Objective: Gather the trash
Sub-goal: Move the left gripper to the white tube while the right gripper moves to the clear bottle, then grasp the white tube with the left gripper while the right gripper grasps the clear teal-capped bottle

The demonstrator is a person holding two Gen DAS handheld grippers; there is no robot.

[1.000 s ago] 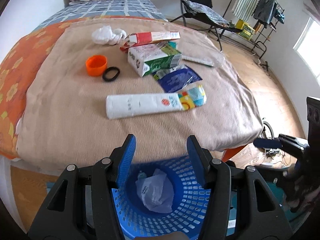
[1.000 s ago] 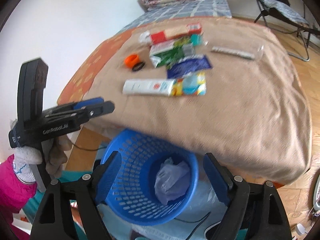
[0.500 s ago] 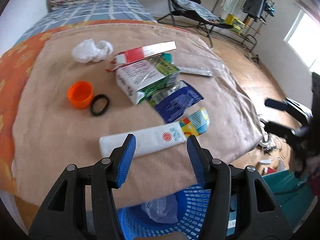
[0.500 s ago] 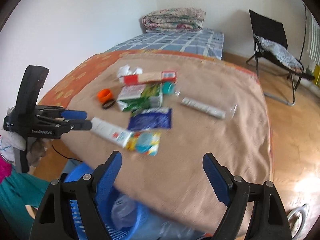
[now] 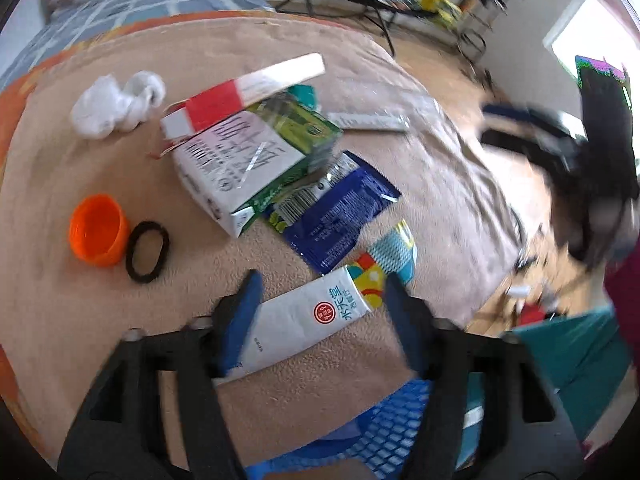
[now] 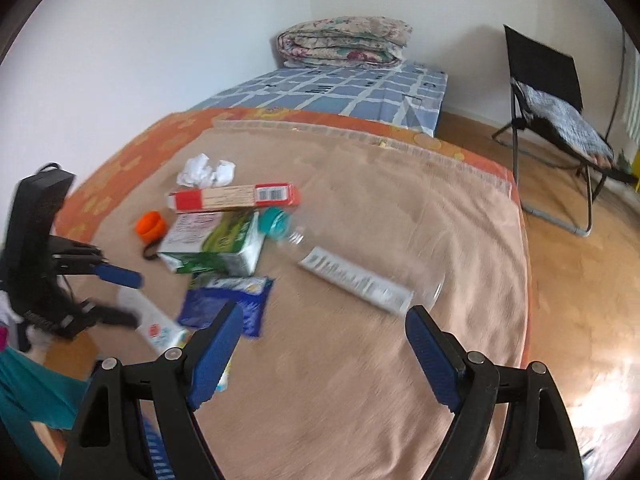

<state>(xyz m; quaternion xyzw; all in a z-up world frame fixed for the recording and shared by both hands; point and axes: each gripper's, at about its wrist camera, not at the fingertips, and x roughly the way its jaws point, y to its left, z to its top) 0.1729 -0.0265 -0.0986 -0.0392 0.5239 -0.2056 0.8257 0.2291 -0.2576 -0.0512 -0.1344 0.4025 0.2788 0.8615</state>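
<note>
L gripper (image 5: 320, 292) hovers low over the near edge of the bed (image 5: 460, 184), jaws spread wide, holding nothing. Btwn the blue pads lies the white tube pack (image 5: 296, 326) w/ red round logo; its colourful end pokes out toward the R pad. Can't tell if either pad touches it, frame's blurry.

R gripper (image 6: 322, 342) is above the tan blanket, jaws also wide apart, empty, touching nothing. The clear bottle w/ white label (image 6: 356, 282) lies just ahead of it, nearer the R pad.

Trash on the bed, all in a loose cluster:
- crumpled white tissue (image 5: 116, 106) at far L
- red/white long box (image 5: 244, 92) resting on the green/white carton (image 5: 248, 160)
- teal cap (image 6: 273, 222) just beside the carton
- orange cap (image 5: 98, 230) w/ black hair tie (image 5: 147, 252) right next to it, about touching
- dark blue foil pouch (image 5: 336, 216) btwn carton and tube pack

Blue mesh basket (image 5: 384, 428) sits below the bed edge, under the L gripper; only its rim shows.

Bkgd: folded quilt (image 6: 344, 42) on the far checked mattress, black folding chair (image 6: 560, 112) on the wood floor.
</note>
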